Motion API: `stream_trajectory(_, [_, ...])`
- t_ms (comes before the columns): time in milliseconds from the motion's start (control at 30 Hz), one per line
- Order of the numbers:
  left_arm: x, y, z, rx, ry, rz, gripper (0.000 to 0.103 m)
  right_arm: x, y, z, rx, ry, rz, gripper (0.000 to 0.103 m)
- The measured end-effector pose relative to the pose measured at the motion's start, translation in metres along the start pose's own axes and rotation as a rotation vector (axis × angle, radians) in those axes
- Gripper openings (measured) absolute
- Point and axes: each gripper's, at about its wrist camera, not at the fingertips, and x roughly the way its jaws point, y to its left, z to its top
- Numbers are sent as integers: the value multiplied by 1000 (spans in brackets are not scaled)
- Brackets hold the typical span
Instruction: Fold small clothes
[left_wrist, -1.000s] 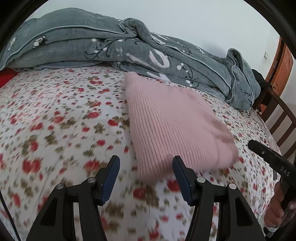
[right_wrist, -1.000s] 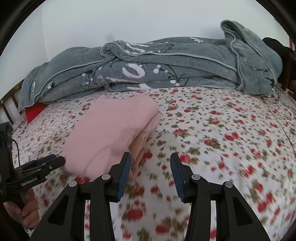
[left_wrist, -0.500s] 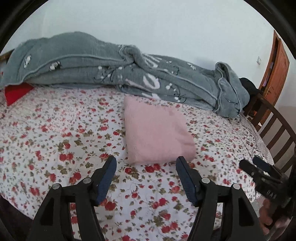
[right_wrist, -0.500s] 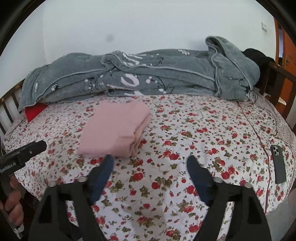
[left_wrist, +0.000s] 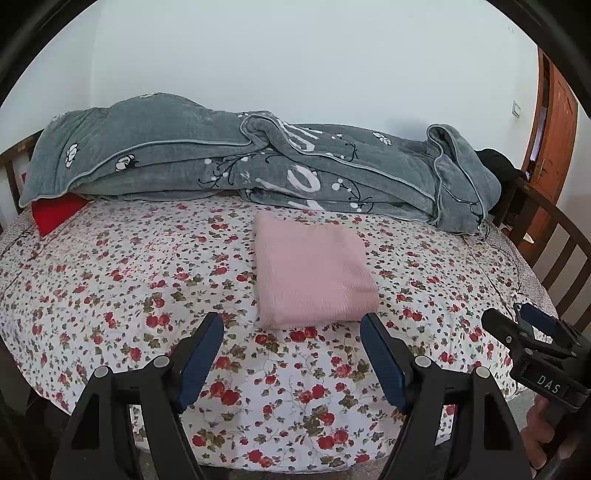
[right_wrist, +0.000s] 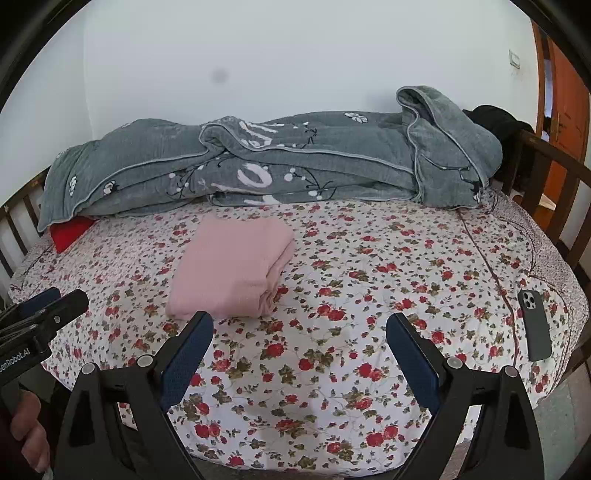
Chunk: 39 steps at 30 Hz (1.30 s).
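One dark phone (right_wrist: 534, 325) shows only in my right wrist view, lying near the bed's right edge. My left gripper (left_wrist: 291, 356) and right gripper (right_wrist: 299, 360) both gape wide, holding nothing — clear of the flowered sheet (left_wrist: 122, 280). One folded pink garment (left_wrist: 314, 277) lies mid-bed, before one grey blanket (left_wrist: 258, 162) — one red cushion (left_wrist: 55, 214) peeks out.

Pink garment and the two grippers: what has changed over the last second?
Both grippers have pulled back from the bed. The left gripper and right gripper were close over the pink garment; now they hang beyond the near edge of the mattress, jaws spread wider, holding nothing. The garment stayed put, folded flat on the flowered sheet. The grey blanket and phone look unmoved.
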Motion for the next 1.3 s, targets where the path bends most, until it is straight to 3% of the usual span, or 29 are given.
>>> stream_trajectory(1300, [-14,-4,2,-4,-24,2,75,-14,1,2,6,-20,13,93])
